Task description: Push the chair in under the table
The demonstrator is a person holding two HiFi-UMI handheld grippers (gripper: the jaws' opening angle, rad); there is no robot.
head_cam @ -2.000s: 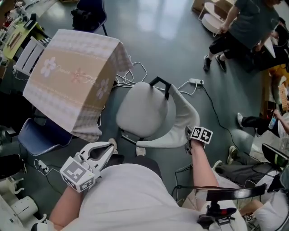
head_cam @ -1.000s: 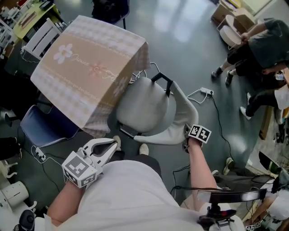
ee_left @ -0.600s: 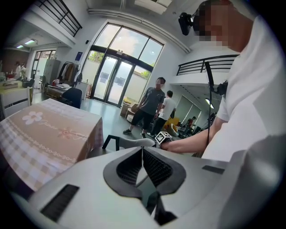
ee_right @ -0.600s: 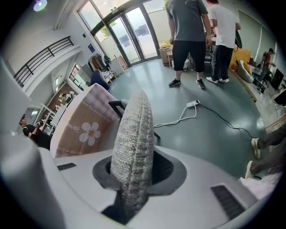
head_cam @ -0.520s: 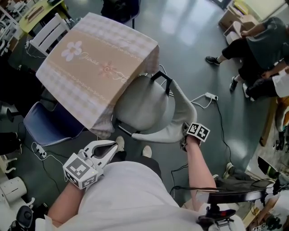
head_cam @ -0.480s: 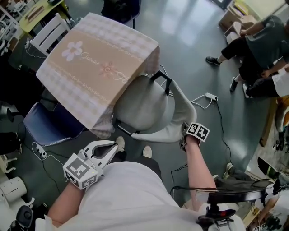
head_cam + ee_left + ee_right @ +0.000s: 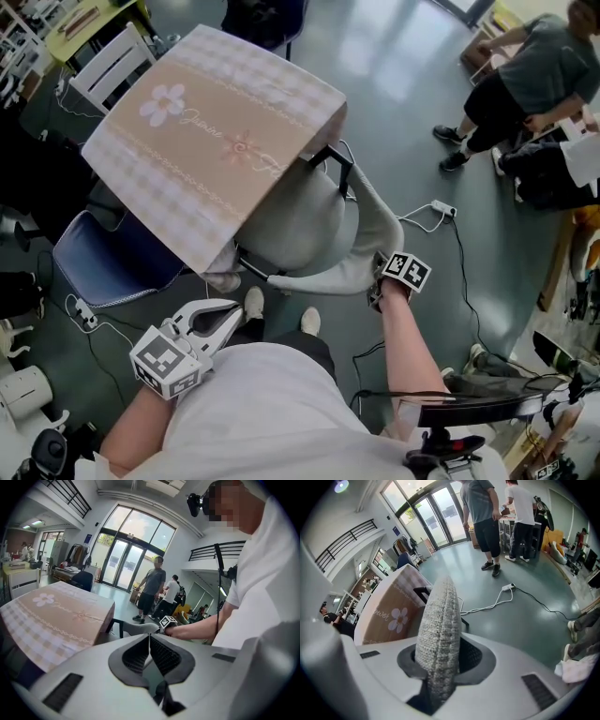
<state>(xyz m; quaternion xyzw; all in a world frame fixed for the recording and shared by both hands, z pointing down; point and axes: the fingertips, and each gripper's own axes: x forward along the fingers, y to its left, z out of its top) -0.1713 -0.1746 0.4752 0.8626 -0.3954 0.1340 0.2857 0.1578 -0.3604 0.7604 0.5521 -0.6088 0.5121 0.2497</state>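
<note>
Grey upholstered chair (image 7: pixel 300 220) has been travelling toward the table draped in a beige-and-pink checked cloth with a flower print (image 7: pixel 211 122). Two seconds back the seat was sitting clear of the cloth; now its front edge is disappearing under the hanging corner. The person's feet are following.

Right gripper (image 7: pixel 376 293) is clamping the chair's curved, knit-covered backrest (image 7: pixel 438 616) near its right end. The padded rim is filling the gap between the jaws, which are pinching it. Left gripper (image 7: pixel 149 638) is hanging by the torso, jaws pressed together, carrying nothing.

Step in hand, as I am reading it: the push itself, roughly half done, since most of the seat is showing. A one-sided hold is likely to be turning the chair, so the push wants aiming along the seat's centre line. It should be kept level and slow, so the legs are clearing the white power strip with its cable (image 7: pixel 442 208) lying near on the floor. The cloth corner is draping onto the seat, so there is a risk of dragging it.
</note>
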